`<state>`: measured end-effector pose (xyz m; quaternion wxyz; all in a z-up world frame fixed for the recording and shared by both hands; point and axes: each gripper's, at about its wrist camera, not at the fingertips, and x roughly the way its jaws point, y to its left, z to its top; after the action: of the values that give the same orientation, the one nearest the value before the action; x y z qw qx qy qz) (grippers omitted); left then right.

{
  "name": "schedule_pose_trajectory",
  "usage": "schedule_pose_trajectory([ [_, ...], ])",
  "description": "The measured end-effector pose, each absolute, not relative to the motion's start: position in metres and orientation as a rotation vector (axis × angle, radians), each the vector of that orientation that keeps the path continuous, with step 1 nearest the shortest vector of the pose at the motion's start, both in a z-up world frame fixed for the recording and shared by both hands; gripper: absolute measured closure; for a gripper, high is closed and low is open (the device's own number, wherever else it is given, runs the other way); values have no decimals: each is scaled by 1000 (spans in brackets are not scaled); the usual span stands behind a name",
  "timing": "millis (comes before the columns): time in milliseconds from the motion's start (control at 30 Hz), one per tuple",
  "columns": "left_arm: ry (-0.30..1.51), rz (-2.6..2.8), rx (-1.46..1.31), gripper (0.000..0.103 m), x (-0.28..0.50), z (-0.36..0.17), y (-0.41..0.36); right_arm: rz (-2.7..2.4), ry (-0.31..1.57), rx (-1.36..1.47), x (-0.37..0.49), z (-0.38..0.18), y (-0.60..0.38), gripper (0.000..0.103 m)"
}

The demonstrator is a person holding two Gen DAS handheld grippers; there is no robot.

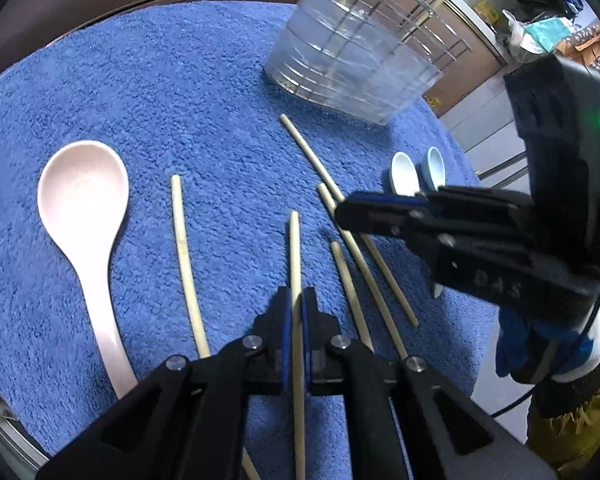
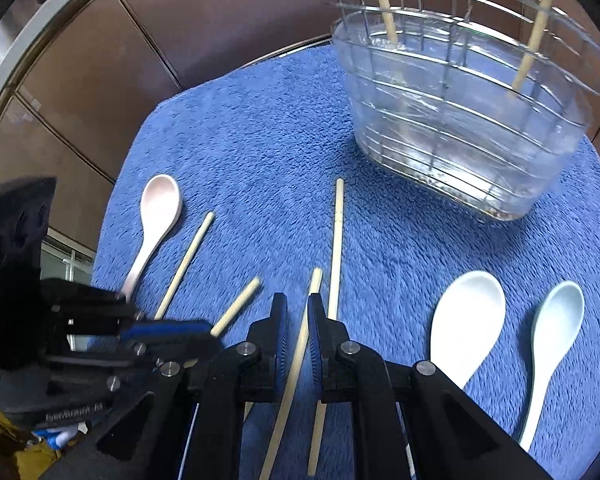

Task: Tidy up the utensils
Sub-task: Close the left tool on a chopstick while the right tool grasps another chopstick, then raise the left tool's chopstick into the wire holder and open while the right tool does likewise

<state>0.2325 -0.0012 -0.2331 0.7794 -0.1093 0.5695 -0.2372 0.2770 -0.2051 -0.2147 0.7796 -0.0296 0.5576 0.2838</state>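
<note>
Both hand-held grippers clamped: left hand-held gripper (image 1: 296, 304) and right hand-held gripper (image 2: 298, 312) each pinched a chopstick (image 1: 295, 256) near the rack (image 1: 352, 60). Light, stiff, slippery bamboo; I judged a mid-shaft grip best.

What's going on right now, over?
Left gripper shut on a chopstick. Right gripper shut on another chopstick. Wire holder ahead, path open.
</note>
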Motion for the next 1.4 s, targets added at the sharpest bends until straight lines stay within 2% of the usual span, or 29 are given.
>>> schedule_pose_trajectory([
  [400, 1254, -502, -240, 98, 242, -238, -9, 548, 1306, -122, 302, -229, -183, 96],
  [600, 1173, -495, -276, 98, 228, -222, -11, 565, 1249, -50, 287, -214, -194, 97],
  [1033, 726, -527, -232, 98, 177, -94, -8, 653, 753, 175, 198, -85, -274, 97],
  [1233, 517, -512, -291, 98, 204, -28, -10, 612, 448, 206, 200, -3, -296, 97],
  [1400, 341, -450, -433, 98, 251, 13, -14, 510, 225, 224, 228, 35, -307, 97],
])
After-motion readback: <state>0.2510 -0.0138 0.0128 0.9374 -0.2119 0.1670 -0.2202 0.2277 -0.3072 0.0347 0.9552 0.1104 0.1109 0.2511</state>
